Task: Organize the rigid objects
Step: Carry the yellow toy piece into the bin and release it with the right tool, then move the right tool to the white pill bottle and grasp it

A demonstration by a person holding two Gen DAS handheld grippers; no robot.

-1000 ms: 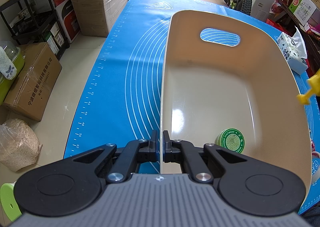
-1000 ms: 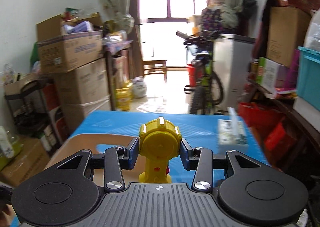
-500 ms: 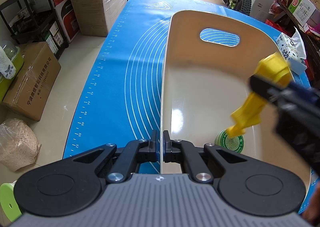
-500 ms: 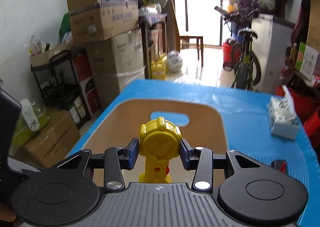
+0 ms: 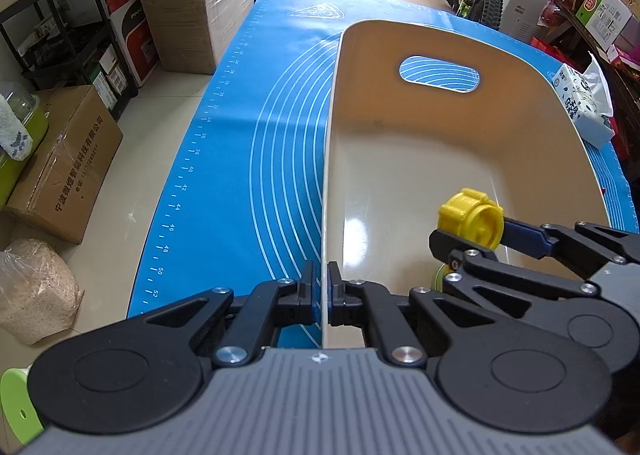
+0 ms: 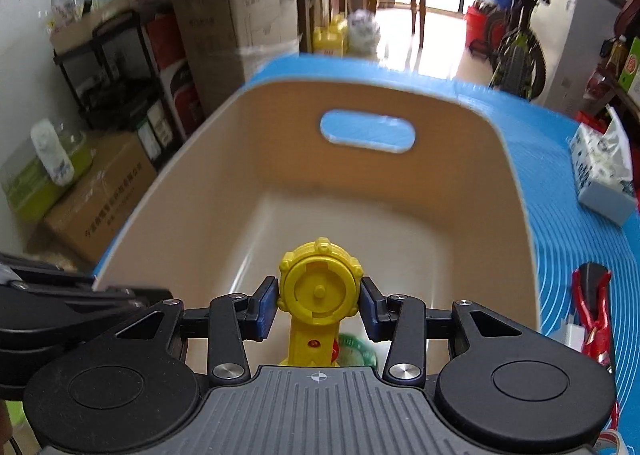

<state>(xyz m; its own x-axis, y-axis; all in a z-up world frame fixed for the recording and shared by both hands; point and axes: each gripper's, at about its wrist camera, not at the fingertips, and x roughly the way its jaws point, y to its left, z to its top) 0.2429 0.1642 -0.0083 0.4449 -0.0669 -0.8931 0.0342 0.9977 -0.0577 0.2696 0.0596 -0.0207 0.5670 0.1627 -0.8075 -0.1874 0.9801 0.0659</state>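
One beige bin [image 5: 440, 159] is sitting on the blue-matted table [image 5: 256, 135]. The left tool [image 5: 321, 297] is clamping its near rim. The right tool [image 6: 319, 305] is gripping one yellow toy [image 6: 320, 291] inside the bin, above one green tin [image 6: 356, 351]. One tissue pack [image 6: 600, 171] and one red clip [image 6: 592, 307] are lying outside, right.

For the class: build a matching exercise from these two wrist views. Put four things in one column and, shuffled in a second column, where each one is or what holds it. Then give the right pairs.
Things
1. yellow toy
2. beige bin
3. tissue pack
4. red clip

Places or states
A. on the blue mat, beside the bin's far right corner
B. side wall pinched by the left gripper
C. held over the bin by the right gripper
D. on the mat to the right of the bin, near side

Pairs: 1-C, 2-B, 3-A, 4-D
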